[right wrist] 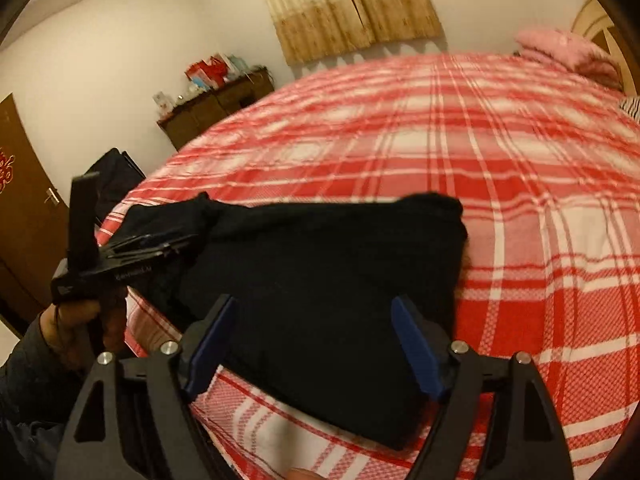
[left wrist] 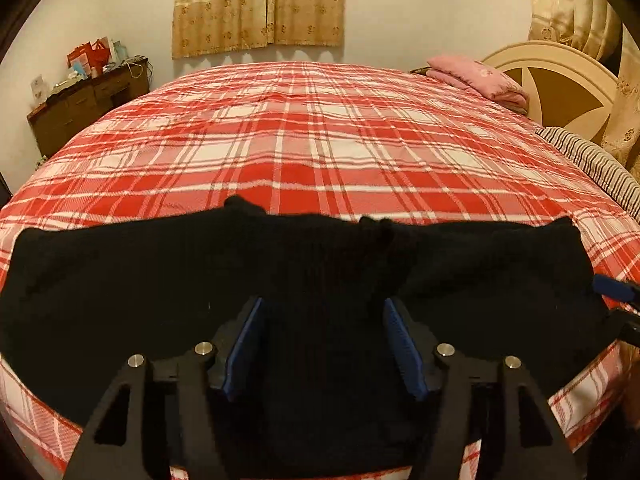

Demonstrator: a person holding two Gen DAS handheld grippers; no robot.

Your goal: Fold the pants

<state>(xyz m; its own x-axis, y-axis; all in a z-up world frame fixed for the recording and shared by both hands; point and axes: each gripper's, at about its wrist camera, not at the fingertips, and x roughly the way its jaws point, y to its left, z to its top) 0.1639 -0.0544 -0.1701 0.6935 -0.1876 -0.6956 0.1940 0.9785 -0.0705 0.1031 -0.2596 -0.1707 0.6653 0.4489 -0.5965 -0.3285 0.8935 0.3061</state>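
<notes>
- Left wrist view: the black pants [left wrist: 304, 280] lie spread across the lower half of the frame, along the near edge of the bed [left wrist: 320, 140] with its red and white plaid cover.
- The left gripper [left wrist: 324, 312] sits at bottom centre, its blue-padded fingers [left wrist: 244, 344] spread wide over the dark cloth with nothing pinched between them.
- At the right edge a blue tip of the right gripper [left wrist: 616, 292] shows beside the pants.
- A pink folded blanket [left wrist: 476, 78] lies at upper right by the cream headboard [left wrist: 560, 80]; a brown dresser [left wrist: 84, 108] stands at upper left, beige curtains [left wrist: 258, 8] at top centre.
- Right wrist view: the pants [right wrist: 320, 280] fill the middle of the frame, bunched into a thick layered heap near the bed's [right wrist: 480, 140] edge.
- The right gripper [right wrist: 312, 320] at bottom centre has its fingers [right wrist: 416, 344] wide apart, straddling the heap's near corner and gripping nothing.
- At left, the left gripper [right wrist: 160, 246] reaches to the pants' far end; its finger spread cannot be told here. The person's left hand [right wrist: 76, 320] holds its handle.
- A brown door [right wrist: 24, 200] stands at far left.
</notes>
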